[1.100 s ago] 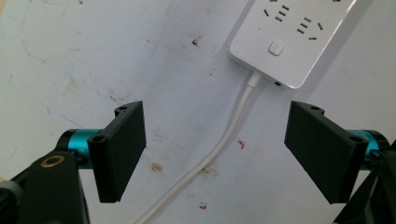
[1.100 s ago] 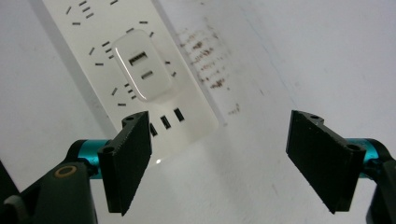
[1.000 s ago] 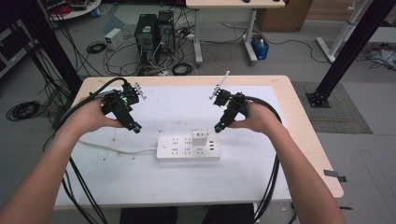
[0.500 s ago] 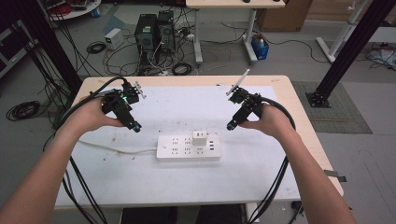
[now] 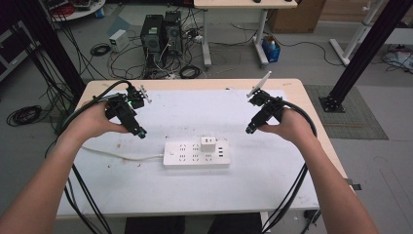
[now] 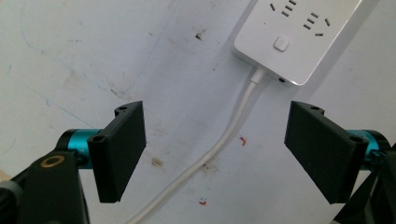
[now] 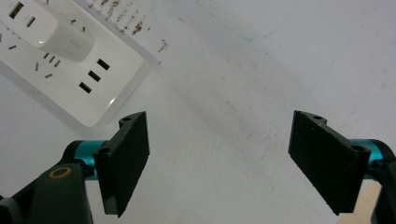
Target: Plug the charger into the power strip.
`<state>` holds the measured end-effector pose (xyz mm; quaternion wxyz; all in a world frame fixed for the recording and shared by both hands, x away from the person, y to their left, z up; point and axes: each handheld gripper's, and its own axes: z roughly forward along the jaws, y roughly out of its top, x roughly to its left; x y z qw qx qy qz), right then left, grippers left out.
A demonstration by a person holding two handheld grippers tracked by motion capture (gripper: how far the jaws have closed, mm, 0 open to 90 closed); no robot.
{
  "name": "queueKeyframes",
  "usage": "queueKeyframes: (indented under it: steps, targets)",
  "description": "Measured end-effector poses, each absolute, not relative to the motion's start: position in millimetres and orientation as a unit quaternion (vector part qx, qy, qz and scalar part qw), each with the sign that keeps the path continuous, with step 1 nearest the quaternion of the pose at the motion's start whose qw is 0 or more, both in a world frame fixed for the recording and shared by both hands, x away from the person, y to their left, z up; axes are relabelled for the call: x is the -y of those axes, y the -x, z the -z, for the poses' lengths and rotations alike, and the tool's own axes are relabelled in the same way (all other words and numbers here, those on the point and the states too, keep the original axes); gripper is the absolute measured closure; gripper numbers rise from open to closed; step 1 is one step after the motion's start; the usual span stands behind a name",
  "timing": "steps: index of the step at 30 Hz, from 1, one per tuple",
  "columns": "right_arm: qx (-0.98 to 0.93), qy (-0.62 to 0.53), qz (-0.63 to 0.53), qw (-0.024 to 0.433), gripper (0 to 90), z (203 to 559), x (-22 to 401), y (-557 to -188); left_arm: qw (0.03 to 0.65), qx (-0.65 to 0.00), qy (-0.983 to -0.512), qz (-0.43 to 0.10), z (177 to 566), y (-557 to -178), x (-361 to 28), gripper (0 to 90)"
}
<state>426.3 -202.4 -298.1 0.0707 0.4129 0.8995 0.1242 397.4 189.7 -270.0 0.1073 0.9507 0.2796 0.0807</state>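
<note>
**Both grippers hovering, power strip untouched**

Nearest the person, a white power strip is lying mid-table with a white charger plugged in, its cord trailing leftward; farther out, the left gripper and right gripper are hanging on either side, jaws spread wide and empty. A careless left approach risks snagging that cord and dragging the strip; an off-centre pinch could tilt the charger.

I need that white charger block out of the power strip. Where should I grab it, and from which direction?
Grip the charger block by its two flat side faces, coming straight down from above with the right gripper, which is nearer and already open. It stands upright, proud of the power strip, so its sides look free. Probably pull straight up; the left gripper could hold the strip down.
</note>
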Motion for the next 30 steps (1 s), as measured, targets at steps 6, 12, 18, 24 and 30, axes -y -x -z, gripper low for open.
queueKeyframes:
  steps: [6, 12, 18, 24, 30]
  targets:
    - [-0.898, -0.415, -0.125, 0.071, 20.0, 297.6, 206.8, -425.0, 0.105, -0.277, -0.952, -0.082, 268.4, -397.6, -188.2, 20.8]
    - [-0.898, -0.417, -0.123, 0.071, 20.0, 297.8, 209.4, -425.8, 0.106, -0.276, -0.952, -0.082, 267.5, -398.4, -186.2, 20.8]
    - [-0.899, -0.416, -0.121, 0.071, 20.0, 297.9, 209.8, -427.5, 0.105, -0.275, -0.952, -0.081, 267.8, -399.5, -186.0, 20.8]
    - [-0.898, -0.418, -0.119, 0.071, 20.0, 298.0, 211.2, -429.1, 0.105, -0.274, -0.952, -0.082, 266.5, -400.3, -185.5, 20.8]
    - [-0.897, -0.419, -0.119, 0.073, 20.0, 296.4, 212.5, -428.3, 0.105, -0.275, -0.952, -0.082, 266.3, -401.0, -184.9, 20.8]
